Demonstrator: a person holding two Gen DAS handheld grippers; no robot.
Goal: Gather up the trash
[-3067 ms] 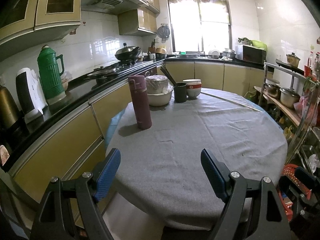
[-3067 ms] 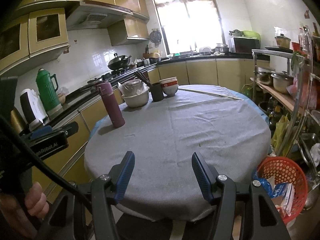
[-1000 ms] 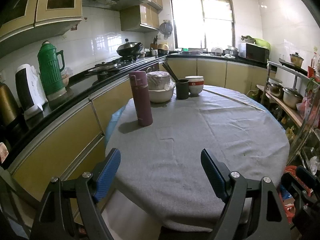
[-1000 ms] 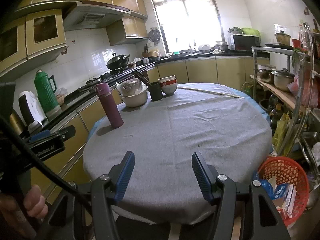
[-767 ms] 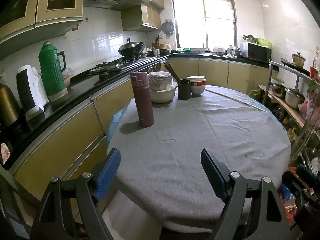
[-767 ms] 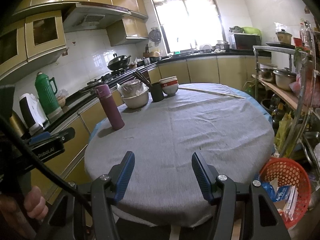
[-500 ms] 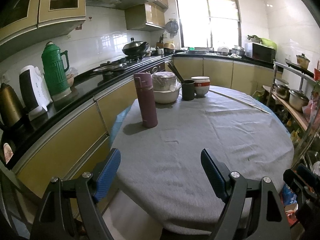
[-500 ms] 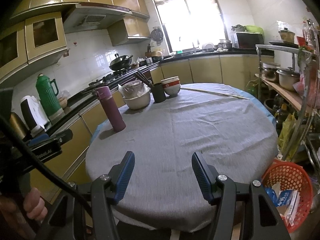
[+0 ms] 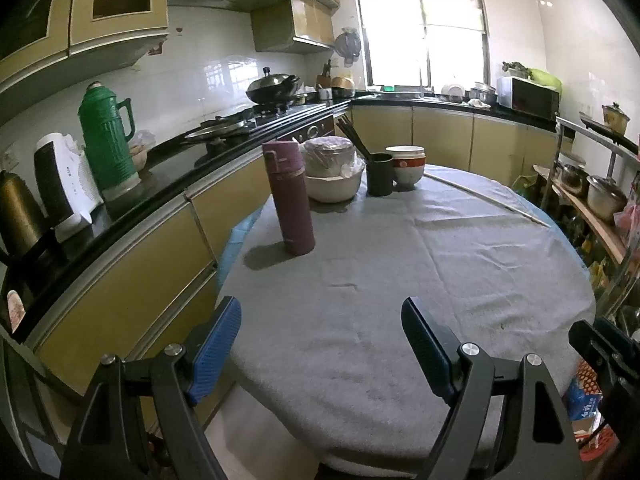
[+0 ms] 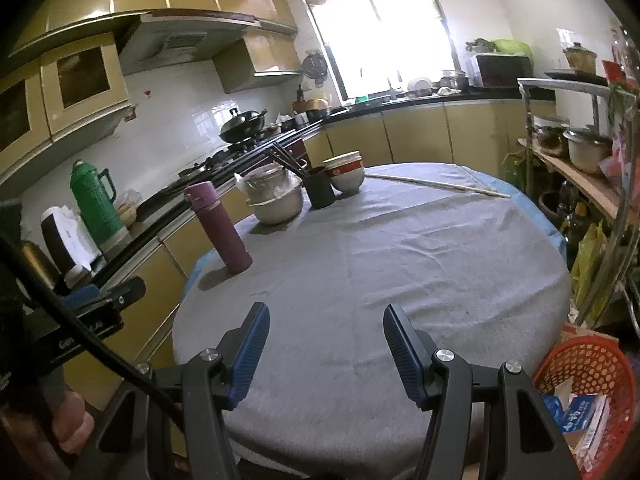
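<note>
Grey-clothed round table (image 10: 400, 264) shows no obvious trash; red plastic mesh basket (image 10: 592, 364) waits beside it.
Left gripper (image 9: 320, 340) and right gripper (image 10: 325, 344) hover spread wide and empty, searching; next, I'd say, spot litter.

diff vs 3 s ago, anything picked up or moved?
Nothing was picked up or released. Both cameras drifted slightly, and the right wrist view now tilts a bit. The left claw and right claw are open and empty as before. The purple bottle, covered bowl, dark cup and red basket kept their places.
</note>
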